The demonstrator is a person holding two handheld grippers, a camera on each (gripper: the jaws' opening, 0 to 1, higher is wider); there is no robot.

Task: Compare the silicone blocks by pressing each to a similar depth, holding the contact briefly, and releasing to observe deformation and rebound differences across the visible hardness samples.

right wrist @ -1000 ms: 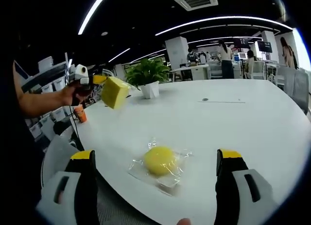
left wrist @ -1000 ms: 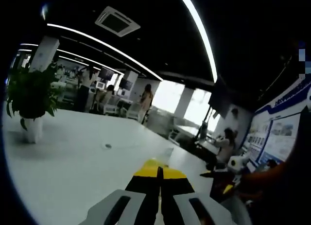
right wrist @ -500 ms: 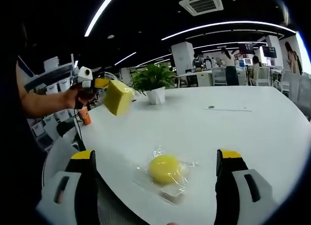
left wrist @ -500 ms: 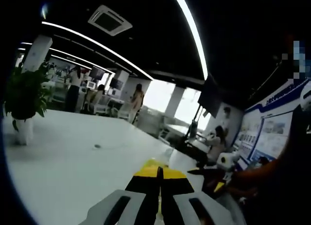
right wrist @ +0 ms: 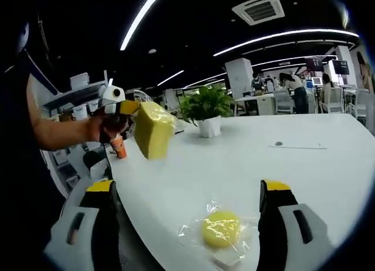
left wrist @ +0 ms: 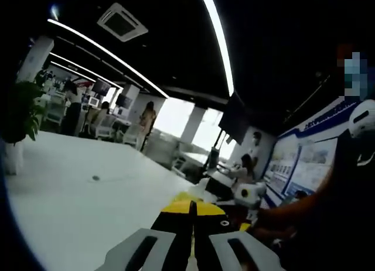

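**Yellow block held in the air, round block in its wrapper on the table**

In the right gripper view the left gripper [right wrist: 130, 109] comes in from the left, held in a hand [right wrist: 101, 126], with a yellow rectangular block [right wrist: 152, 129] clamped between its jaws above the white table [right wrist: 281, 165]. In the left gripper view that gripper's jaws [left wrist: 190, 209] stand pressed close together, yellow-tipped, with only a thin yellow edge between them.

The right gripper [right wrist: 186, 192] has its jaws spread wide apart and holds nothing. Between them, near the table's edge, lies a round yellow block [right wrist: 221, 229] inside a clear plastic wrapper [right wrist: 193, 240].

A potted plant [right wrist: 207, 110] in a white pot stands farther back on the table, just beside the held block in the picture. An orange cup [right wrist: 119, 147] sits past the table's left edge. A wall poster [left wrist: 304, 163] with blue trim shows writing too small to read.
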